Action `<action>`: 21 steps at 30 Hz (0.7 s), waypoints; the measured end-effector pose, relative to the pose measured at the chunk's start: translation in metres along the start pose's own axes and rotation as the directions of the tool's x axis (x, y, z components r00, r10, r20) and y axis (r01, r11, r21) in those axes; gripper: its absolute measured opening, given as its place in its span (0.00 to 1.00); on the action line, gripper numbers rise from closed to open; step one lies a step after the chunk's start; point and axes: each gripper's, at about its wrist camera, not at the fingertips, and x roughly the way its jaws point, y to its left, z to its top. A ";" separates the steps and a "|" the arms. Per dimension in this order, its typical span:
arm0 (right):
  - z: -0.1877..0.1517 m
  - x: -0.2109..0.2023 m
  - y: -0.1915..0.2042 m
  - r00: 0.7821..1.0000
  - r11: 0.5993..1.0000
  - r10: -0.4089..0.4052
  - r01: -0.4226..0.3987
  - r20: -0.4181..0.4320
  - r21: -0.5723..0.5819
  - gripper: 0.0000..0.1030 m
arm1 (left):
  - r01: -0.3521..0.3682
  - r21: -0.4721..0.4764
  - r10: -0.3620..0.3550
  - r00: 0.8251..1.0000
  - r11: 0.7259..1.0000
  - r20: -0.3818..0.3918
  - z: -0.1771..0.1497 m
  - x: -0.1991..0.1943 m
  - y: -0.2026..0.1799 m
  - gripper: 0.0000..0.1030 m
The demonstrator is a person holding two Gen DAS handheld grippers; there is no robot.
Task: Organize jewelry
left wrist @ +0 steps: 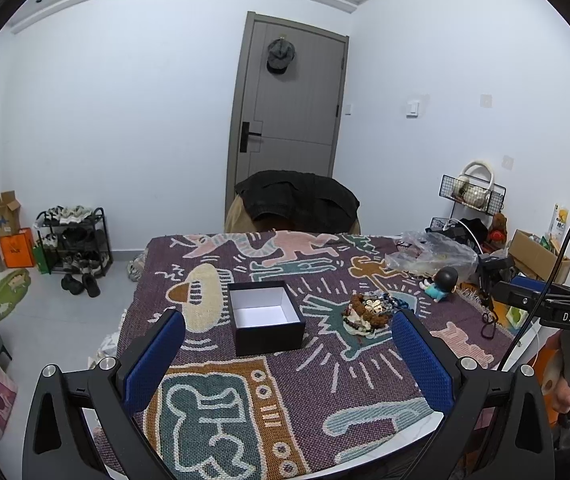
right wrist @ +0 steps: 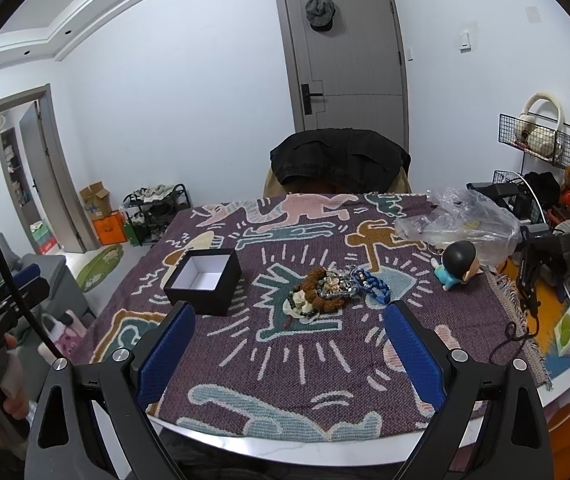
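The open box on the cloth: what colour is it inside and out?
The box is black outside and white inside, seen best in the left wrist view.

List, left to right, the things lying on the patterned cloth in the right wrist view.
Open black square box with white lining → heap of brown bead bracelets and mixed jewelry → blue braided cord bracelet → small black-haired figurine in a blue outfit.

Rough woven cloth (right wrist: 285, 364) covers the glossy desk (right wrist: 285, 450); the box (right wrist: 205, 280) looks matt, probably card; crinkled clear plastic bag (right wrist: 473, 220).
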 end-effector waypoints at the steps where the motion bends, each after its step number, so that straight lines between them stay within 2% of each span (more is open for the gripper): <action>1: 0.000 0.000 -0.001 1.000 1.000 0.000 0.000 0.000 0.003 0.93 | 0.001 0.000 -0.001 1.000 1.000 0.000 0.000 0.000 -0.001 1.00; 14: 0.000 0.002 -0.004 1.000 1.000 0.011 -0.011 -0.003 0.017 0.93 | 0.032 -0.010 -0.033 0.999 0.999 -0.008 -0.004 0.010 -0.005 1.00; 21: 0.003 0.007 -0.016 0.999 0.999 0.019 -0.020 0.030 0.039 0.93 | 0.083 -0.019 -0.083 0.996 0.996 -0.005 0.000 0.024 -0.009 0.99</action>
